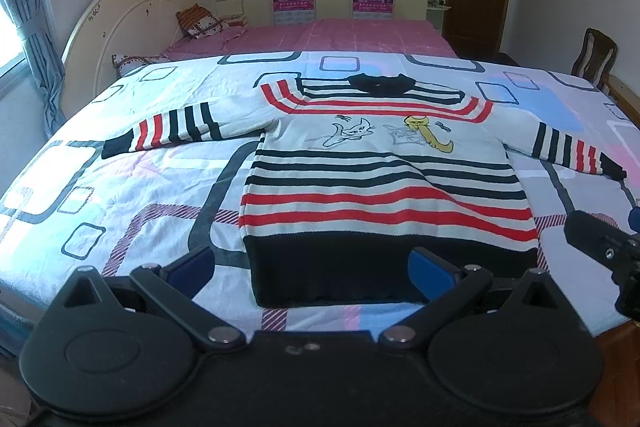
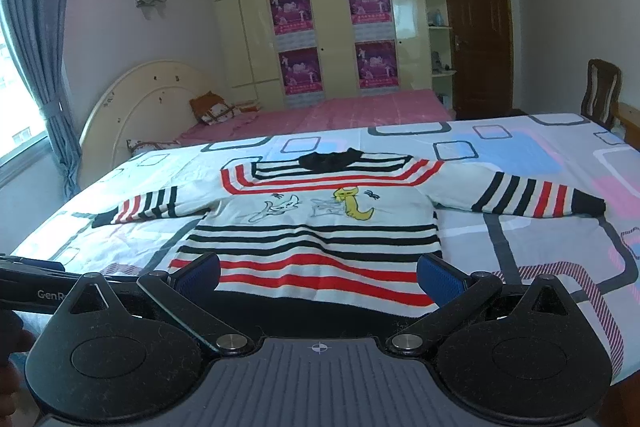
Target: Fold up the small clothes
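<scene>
A bed with one small sweater spread on it

The bed (image 1: 120,163) wears a white sheet printed with rounded grey, blue and pink squares. A striped sweater (image 1: 380,179) lies flat on it, front up, both sleeves stretched out sideways, dark collar at the far side, dark hem toward the near edge.

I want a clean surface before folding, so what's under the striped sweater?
The striped sweater lies flat on the patterned bedsheet, which shows all around it. Anything beneath the sweater itself is covered and cannot be seen.
</scene>
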Motion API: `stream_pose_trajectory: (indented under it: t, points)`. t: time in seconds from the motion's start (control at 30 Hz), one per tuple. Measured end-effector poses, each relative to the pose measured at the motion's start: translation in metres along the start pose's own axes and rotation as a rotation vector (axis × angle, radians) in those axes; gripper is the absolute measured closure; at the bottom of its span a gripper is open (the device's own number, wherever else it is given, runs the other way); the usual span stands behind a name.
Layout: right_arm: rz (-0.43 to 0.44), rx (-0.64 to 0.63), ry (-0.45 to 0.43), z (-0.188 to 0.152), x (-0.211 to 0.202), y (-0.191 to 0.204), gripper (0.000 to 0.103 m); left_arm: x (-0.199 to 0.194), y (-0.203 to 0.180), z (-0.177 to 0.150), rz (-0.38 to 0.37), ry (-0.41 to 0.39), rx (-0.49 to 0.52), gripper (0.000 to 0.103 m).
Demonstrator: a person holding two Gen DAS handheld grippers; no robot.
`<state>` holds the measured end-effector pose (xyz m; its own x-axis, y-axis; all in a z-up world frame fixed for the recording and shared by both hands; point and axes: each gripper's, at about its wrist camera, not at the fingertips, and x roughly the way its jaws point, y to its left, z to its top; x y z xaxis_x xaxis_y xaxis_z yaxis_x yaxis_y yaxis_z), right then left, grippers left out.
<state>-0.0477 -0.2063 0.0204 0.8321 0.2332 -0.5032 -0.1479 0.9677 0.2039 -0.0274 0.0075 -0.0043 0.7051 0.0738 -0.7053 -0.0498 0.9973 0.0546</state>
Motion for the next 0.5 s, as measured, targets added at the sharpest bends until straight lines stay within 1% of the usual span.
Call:
stream_pose_trajectory:
  t: [0.5]
  points:
    - [-0.04, 0.02, 0.015, 0.011, 0.034, -0.009, 0.0, 0.04, 0.002, 0.03, -0.001, 0.027, 0.005, 0.0]
